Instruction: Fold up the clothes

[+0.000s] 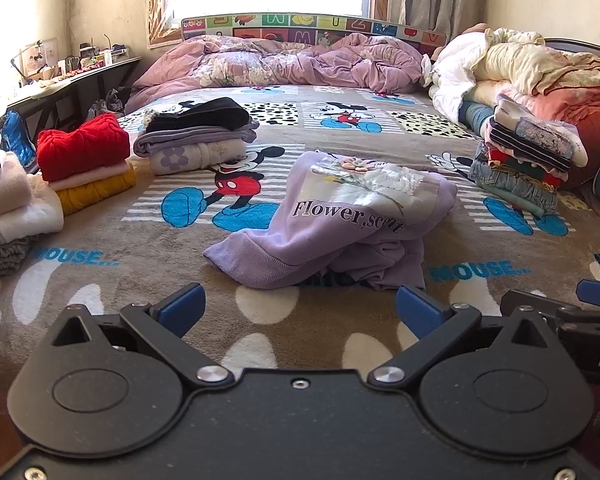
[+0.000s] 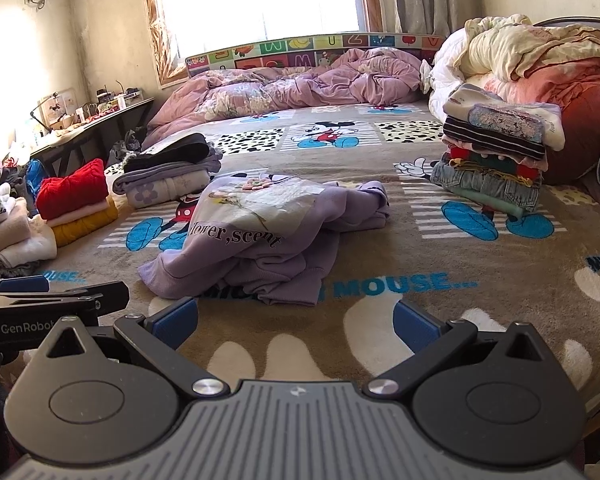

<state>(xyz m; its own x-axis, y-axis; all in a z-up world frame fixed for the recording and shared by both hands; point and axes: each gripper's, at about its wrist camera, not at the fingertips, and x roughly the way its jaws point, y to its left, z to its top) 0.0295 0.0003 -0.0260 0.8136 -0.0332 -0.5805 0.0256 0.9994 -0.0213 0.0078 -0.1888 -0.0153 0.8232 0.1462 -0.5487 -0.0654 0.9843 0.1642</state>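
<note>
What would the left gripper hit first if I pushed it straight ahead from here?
Probably the crumpled lilac sweatshirt: its ribbed hem lies just beyond the open left gripper, with only bare blanket between. Depth is uncertain.

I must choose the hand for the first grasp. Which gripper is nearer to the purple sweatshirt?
Left, narrowly. The left gripper faces the sweatshirt head-on, just short of its hem. The right gripper is beside it, with the sweatshirt ahead and slightly to its left. Both are open.
</note>
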